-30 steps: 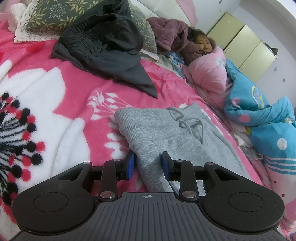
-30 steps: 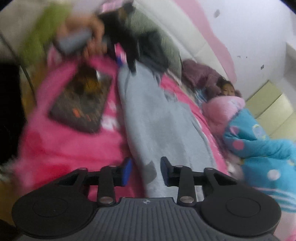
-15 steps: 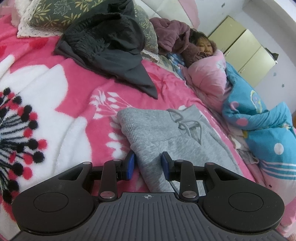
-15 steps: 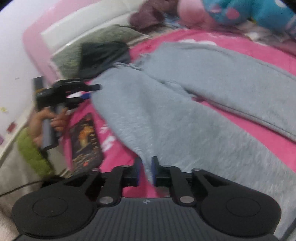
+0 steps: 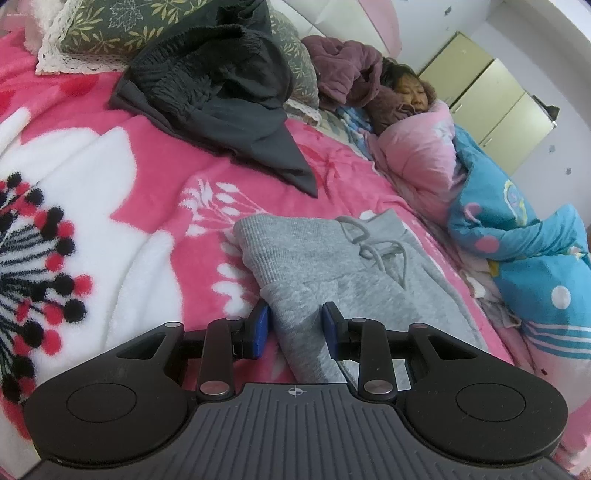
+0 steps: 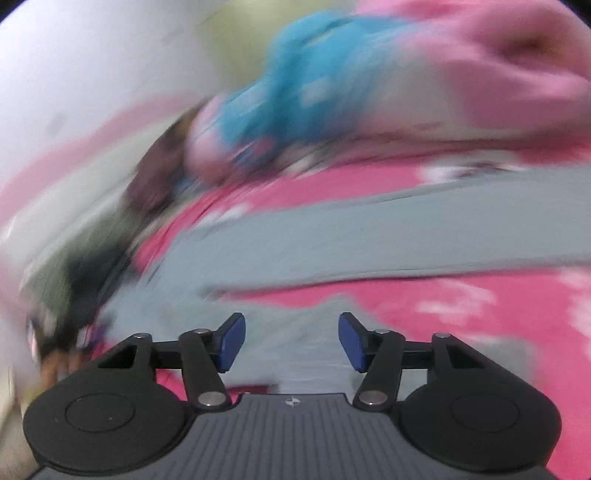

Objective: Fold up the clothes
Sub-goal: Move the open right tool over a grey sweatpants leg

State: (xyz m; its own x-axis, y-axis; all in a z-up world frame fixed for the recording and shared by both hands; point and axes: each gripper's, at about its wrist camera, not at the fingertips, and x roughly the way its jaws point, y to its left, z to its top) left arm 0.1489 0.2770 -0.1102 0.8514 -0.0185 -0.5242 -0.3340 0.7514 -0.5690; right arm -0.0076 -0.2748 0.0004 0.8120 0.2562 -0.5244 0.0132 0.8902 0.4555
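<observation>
Lying on the pink-and-white floral blanket point(image 5: 122, 192), the grey sweatpants point(image 5: 332, 273) are the only garment spread flat; there is no basket or box in either view, only the bed bearing everything. In the left wrist view the waistband with its drawstring point(image 5: 380, 251) sits at the far end, toward the head of the bed, and the fabric runs back toward the camera, so the long axis goes roughly from the pillows to the gripper. The right wrist view is heavily blurred, but the same pants point(image 6: 332, 240) show as two long grey bands stretching across the picture from left to right, with pink blanket between them.

The left gripper point(image 5: 295, 328) has its blue pads set narrowly, and a fold of the pants' near edge lies between them — the fabric appears pinched, though the contact at the left pad is hard to make out. The right gripper point(image 6: 291, 339) hangs above grey cloth with its jaws opening, spread wide, and nothing between the pads.

Beyond the pants a dark garment point(image 5: 218, 92) is heaped against a leaf-print pillow point(image 5: 122, 26), and a person lies under a pink and blue quilt point(image 5: 509, 221) along the far side.
</observation>
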